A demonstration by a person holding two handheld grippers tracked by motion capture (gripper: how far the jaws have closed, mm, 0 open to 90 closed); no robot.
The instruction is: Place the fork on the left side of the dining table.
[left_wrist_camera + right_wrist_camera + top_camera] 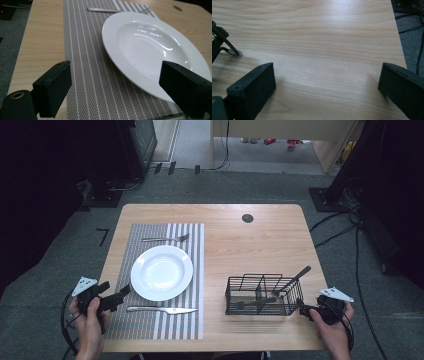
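A white plate rests on a striped placemat, with a fork beyond it and a knife on its near side. A black wire caddy at the right holds a dark-handled utensil. My left gripper sits at the mat's left edge, open and empty, facing the plate. The fork lies at the far end of the mat. My right gripper is open and empty beside the caddy's right end, over bare wood, with the caddy's foot at the left.
The wooden table has a round black grommet near its far edge. Bare wood lies between the placemat and the caddy. Cables run over the grey floor to the right of the table.
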